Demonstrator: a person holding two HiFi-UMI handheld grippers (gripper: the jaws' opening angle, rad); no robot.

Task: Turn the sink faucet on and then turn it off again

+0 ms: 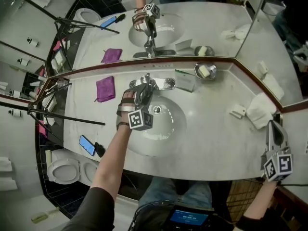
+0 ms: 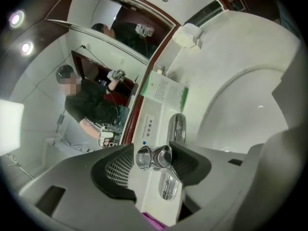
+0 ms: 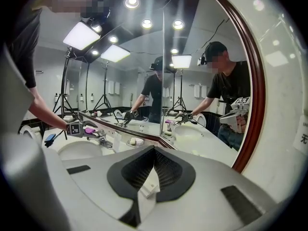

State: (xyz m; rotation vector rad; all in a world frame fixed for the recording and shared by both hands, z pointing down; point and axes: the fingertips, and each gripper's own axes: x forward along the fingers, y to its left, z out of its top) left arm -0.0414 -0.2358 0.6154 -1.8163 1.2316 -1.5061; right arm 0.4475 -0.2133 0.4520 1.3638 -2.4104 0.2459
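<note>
A pale stone countertop (image 1: 216,143) runs along a wall mirror (image 1: 202,28) in a washroom, with an oval basin (image 1: 171,129) sunk into it at the centre of the head view. The chrome faucet (image 1: 162,84) stands on the rim just above the basin, close under the mirror's dark frame. Its lever (image 2: 155,156) lies between the jaws of the left gripper (image 1: 144,91). These are partly closed, and the ribbed pads appear to meet the lever on both sides. No water can be seen at the spout (image 2: 176,126), so the first step, turning the faucet on, is judged to be at the grasp. The next move calls for a firm hold and then a lift or swing of the lever; which way it travels cannot be told. Left of the faucet lies a purple cloth (image 1: 106,88); to its right stand a small card (image 1: 185,80) and a soap dish (image 1: 205,71). The right gripper (image 1: 273,126) sits at the lower right edge, well apart, jaws together and holding nothing.
</note>
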